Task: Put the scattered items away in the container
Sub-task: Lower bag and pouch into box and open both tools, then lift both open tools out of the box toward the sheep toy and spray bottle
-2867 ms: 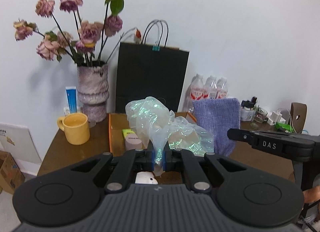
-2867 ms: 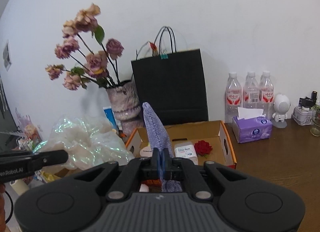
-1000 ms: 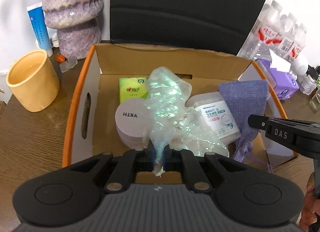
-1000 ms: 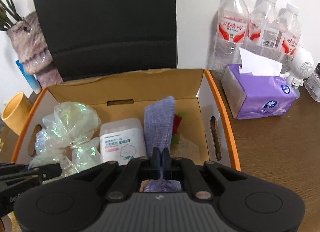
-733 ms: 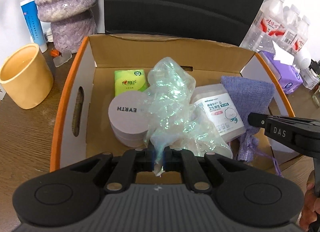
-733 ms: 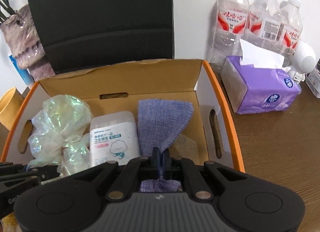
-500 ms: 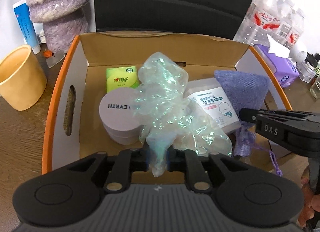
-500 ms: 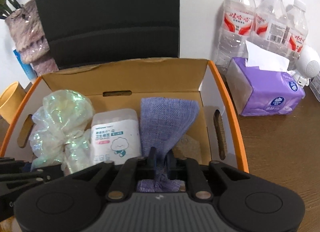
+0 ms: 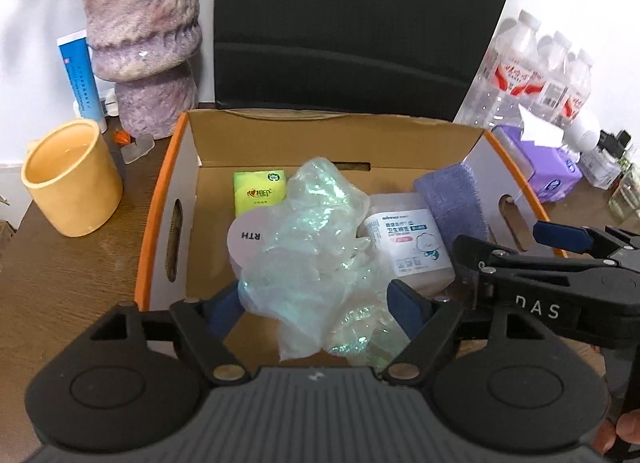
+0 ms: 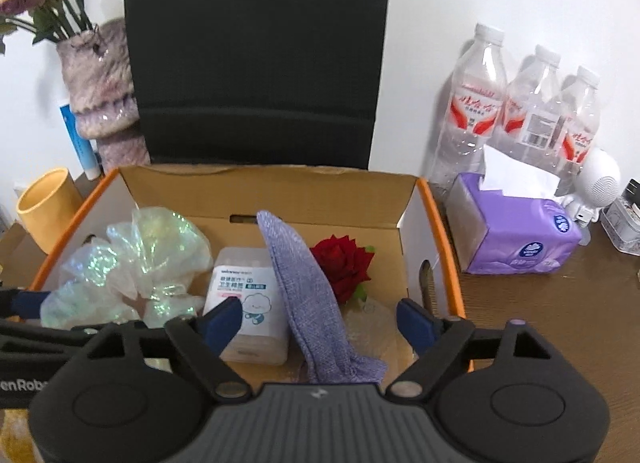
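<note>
- Left gripper (image 9: 316, 309) hangs over the near edge of the box (image 9: 160, 199), jaws spread wide; the film (image 9: 316, 247) lies loose between them, gripped by neither
- The film sits in the box on a round tin (image 9: 250, 239), left of the wipes pack (image 9: 412, 243), likely dropped there to fill the open middle
- Right gripper (image 10: 320, 323) is also spread; the cloth (image 10: 312, 295) drapes between its jaws, leaning on the wipes pack, and seems freed
- A rose (image 10: 344, 263) lies right of the cloth, inside the box
- Both items look delivered; judging by this, each gripper can lift clear
</note>
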